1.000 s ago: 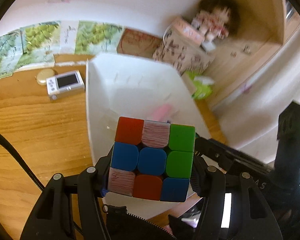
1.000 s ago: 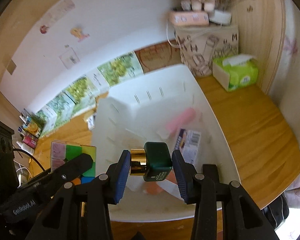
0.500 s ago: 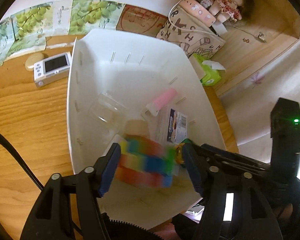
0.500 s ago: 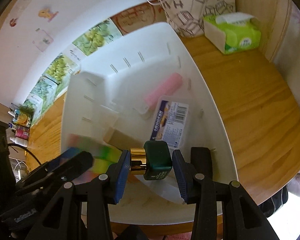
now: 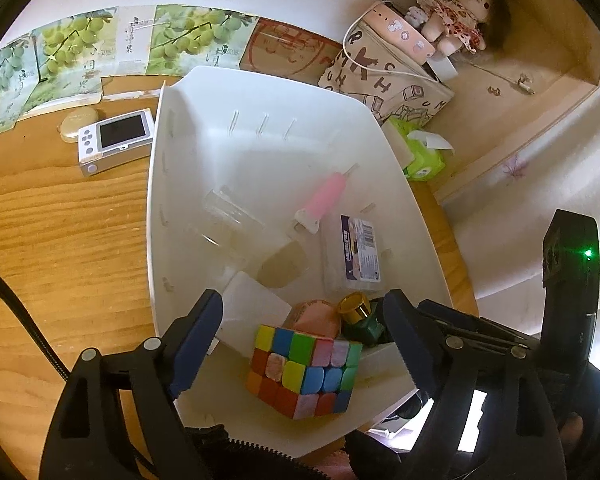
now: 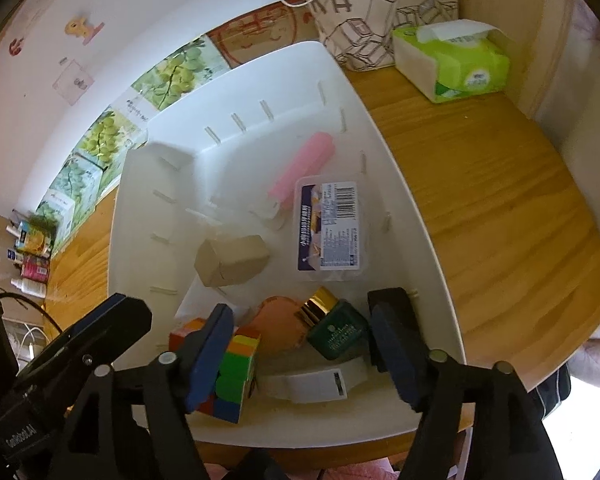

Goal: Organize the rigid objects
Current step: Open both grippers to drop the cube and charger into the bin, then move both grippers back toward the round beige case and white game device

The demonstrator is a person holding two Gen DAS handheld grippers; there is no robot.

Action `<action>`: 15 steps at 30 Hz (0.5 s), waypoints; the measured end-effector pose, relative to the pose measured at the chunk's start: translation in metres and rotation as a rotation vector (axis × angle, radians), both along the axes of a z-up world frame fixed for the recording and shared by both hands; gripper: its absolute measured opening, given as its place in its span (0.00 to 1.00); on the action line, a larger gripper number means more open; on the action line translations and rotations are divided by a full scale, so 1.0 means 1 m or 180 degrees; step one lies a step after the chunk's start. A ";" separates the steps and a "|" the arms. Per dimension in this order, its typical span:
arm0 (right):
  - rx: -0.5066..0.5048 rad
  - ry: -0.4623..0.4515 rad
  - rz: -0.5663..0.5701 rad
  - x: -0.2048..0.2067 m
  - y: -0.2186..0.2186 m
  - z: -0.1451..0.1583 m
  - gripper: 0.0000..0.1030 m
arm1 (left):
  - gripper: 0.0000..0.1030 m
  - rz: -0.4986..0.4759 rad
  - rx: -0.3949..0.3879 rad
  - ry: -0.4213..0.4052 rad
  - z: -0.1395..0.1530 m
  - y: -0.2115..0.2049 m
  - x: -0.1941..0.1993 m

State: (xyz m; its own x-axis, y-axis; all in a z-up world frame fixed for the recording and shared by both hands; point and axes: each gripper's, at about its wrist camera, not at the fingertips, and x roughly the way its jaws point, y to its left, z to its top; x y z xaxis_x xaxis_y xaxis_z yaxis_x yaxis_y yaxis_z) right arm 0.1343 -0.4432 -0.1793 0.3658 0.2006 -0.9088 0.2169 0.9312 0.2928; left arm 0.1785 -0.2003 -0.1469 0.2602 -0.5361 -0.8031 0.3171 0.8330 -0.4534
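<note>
The bin (image 5: 172,216) is plain white; in it the cube (image 5: 304,368) shows red, orange, yellow, green, blue and worn pink-white squares, the bottle (image 6: 336,332) is dark green with a gold cap, and the tube (image 5: 326,196) is pink. The box (image 6: 232,260) is plain tan and the case (image 6: 330,228) carries a purple-and-white barcode label. The table (image 5: 60,240) is honey-coloured wood grain; the tissue pack (image 6: 456,60) is lime green and white.

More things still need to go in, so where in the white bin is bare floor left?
The white bin is bare at its far end, beyond the pink tube and toward the slotted back wall. The near end is crowded: Rubik's cube, green bottle, tan box and barcode case.
</note>
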 end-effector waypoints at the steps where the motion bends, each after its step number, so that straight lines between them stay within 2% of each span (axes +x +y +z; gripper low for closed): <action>1: 0.0003 0.0009 -0.0016 -0.001 0.000 0.000 0.72 | 0.83 -0.0003 -0.0003 0.0001 0.000 0.001 -0.001; 4: -0.0011 0.0043 -0.0028 -0.004 0.003 -0.001 0.76 | 0.83 -0.0010 -0.0018 0.0001 0.001 0.005 -0.003; 9: -0.0043 0.0030 -0.0055 -0.009 0.012 0.001 0.76 | 0.83 -0.0027 0.0020 -0.0070 0.003 0.012 -0.011; 15: -0.0118 -0.0171 -0.0104 -0.017 0.029 0.012 0.76 | 0.83 0.0031 -0.0090 -0.0188 0.007 0.036 -0.018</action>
